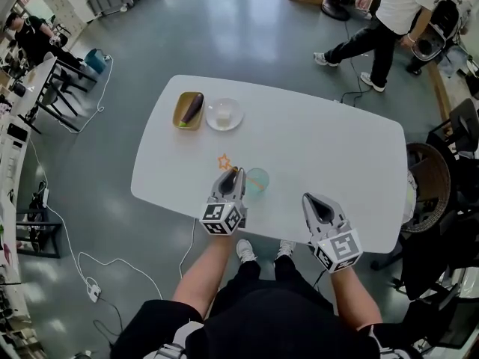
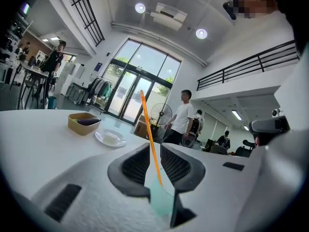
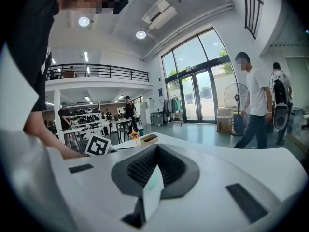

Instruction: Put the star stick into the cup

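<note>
Star stick [image 1: 224,161]: thin orange shaft topped by an outlined orange star, tilted, star end high and just left of the cup [image 1: 257,179]. Cup translucent pale teal, upright on the white desk [image 1: 314,148] near its front edge; stick's lower end not discernible

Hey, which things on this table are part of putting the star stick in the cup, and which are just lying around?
For the job: star stick; cup; left claw, open around the stick.
Lying about: tray holding an eggplant; plate.
</note>
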Demonstrator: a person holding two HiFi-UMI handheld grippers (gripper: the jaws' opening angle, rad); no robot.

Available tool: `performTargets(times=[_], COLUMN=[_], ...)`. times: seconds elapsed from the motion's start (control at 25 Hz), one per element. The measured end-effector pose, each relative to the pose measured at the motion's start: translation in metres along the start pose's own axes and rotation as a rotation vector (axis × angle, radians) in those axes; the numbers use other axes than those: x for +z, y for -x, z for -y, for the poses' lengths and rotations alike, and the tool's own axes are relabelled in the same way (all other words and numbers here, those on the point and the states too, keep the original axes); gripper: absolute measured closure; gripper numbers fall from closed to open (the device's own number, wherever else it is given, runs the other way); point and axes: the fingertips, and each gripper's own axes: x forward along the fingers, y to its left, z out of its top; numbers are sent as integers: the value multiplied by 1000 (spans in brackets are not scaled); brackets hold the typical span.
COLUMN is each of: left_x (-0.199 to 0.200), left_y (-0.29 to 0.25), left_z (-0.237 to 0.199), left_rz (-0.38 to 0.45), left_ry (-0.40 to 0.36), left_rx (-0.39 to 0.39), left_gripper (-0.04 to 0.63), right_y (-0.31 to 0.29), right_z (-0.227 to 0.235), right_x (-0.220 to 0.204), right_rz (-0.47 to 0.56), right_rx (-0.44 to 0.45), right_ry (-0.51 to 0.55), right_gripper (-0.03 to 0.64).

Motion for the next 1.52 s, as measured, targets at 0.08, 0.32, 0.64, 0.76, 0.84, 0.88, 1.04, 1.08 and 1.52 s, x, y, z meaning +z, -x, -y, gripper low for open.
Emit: performTargets(times=[0.08, 0.32, 0.64, 0.76, 0.84, 0.88, 1.04, 1.08, 1.52], left_x=[-3, -13, 21, 44, 59, 66, 93, 99, 114], left_y=[1, 10, 55, 68, 74, 76, 85, 88, 104], left_z=[-3, -4, 35, 59, 74, 81, 102, 104, 96], left_rz=[-17, -54, 2, 40, 65, 76, 108, 115, 116], left_ry=[-10, -11, -114, -170, -199, -215, -284, -287, -309], left_rx=[6, 8, -26, -57, -82, -93, -96, -97, -64], left_gripper=[515, 462, 468, 471, 489, 503, 581, 581, 583], right_y=[-1, -4, -14, -16, -18, -18, -16, -16, -11], right_z=[-2, -6, -16, -20, -22, -23, -26, -27, -28], right_x=[1, 12, 23, 27, 30, 32, 38, 40, 62], right_rz=[1, 20, 53, 68, 80, 87, 106, 110, 146], right_rx=[4, 22, 63, 81, 93, 100, 118, 123, 77], right_ry=[2, 18, 27, 26, 26, 27, 31, 29, 173], right_gripper=[612, 611, 611, 612, 612, 612, 611, 612, 614])
